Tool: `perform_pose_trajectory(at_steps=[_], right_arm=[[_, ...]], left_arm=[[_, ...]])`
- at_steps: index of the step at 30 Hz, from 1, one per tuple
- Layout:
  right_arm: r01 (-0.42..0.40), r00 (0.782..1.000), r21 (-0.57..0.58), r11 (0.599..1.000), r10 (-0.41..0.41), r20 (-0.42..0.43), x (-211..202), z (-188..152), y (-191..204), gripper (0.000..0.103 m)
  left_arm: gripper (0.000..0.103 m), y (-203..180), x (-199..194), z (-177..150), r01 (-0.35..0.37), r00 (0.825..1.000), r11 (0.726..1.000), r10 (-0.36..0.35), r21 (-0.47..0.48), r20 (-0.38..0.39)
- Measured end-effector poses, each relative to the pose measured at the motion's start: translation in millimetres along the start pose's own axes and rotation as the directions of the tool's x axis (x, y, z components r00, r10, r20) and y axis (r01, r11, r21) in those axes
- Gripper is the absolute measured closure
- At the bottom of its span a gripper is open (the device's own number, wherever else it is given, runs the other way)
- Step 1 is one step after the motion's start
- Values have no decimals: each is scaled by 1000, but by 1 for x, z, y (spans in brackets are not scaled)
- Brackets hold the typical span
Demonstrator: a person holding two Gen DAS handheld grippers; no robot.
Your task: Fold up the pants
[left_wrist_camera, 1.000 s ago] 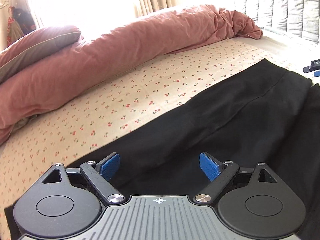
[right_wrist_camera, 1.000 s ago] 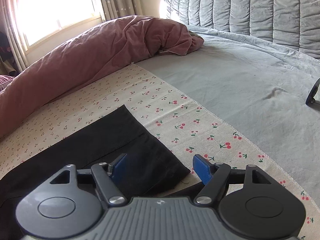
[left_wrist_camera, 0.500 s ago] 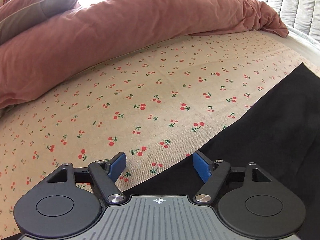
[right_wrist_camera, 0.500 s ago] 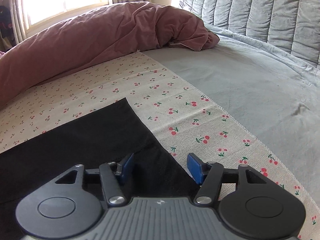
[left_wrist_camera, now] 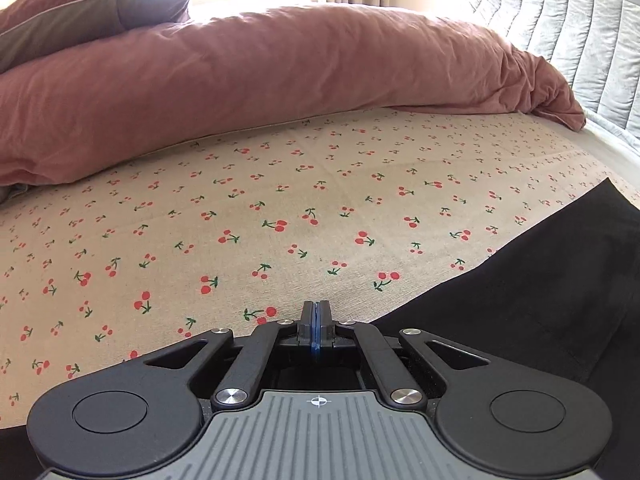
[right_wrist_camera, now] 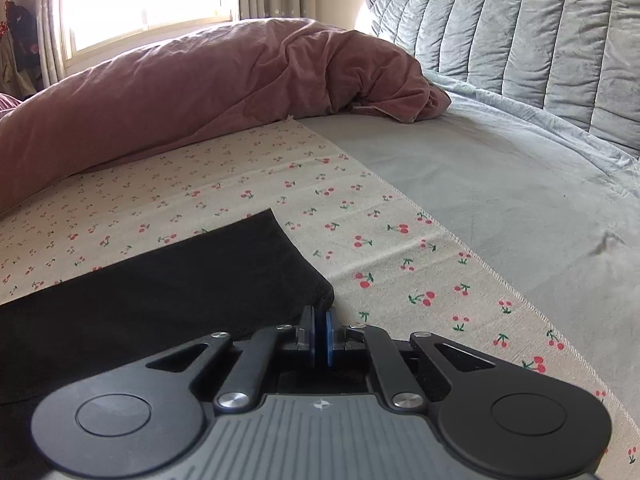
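Both grippers now closing since earlier frame: left gripper (left_wrist_camera: 316, 322) and right gripper (right_wrist_camera: 319, 330) seeming pinched on black fabric pants (right_wrist_camera: 168, 280) edge near cherry-print sheet (left_wrist_camera: 280, 200) edge. Thin bite risking slipping during lift.

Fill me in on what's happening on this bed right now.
A person with a handheld gripper in each hand is folding black pants laid on a cherry-print cloth. The left gripper and right gripper are both shut at the pants' near edge; whether fabric is pinched is hidden. No fold is made yet.
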State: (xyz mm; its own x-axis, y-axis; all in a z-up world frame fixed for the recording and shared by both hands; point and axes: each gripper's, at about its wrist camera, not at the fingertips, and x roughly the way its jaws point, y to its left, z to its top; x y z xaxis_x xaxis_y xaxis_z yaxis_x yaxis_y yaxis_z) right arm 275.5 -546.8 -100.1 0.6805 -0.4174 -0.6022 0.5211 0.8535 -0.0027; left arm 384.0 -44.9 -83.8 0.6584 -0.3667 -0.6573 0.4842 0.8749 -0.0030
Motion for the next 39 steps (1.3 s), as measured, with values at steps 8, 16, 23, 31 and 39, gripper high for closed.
perform_pose_trajectory(at_steps=[8,16,23,31,39], right_arm=[[12,1000,33,999,-13,4,-33,15,-7,56],[-109,994,64,992,110,-15,-90,23,-5,34],[-183,983,6,983,183,0,-143,32,15,26],[-262,964,-92,961,257,-65,-151,64,64,19],[-257,953,-50,965,245,-177,-84,64,107,19]], left_arm=[[30,-3,-32,-3,-41,999,999,41,-26,35],[23,-7,-90,2,-35,999,999,34,-10,-20],[15,7,-167,23,-39,999,998,39,-45,-3],[8,16,-165,42,-59,996,994,65,90,-61],[10,28,-78,27,26,993,995,-15,91,-117]])
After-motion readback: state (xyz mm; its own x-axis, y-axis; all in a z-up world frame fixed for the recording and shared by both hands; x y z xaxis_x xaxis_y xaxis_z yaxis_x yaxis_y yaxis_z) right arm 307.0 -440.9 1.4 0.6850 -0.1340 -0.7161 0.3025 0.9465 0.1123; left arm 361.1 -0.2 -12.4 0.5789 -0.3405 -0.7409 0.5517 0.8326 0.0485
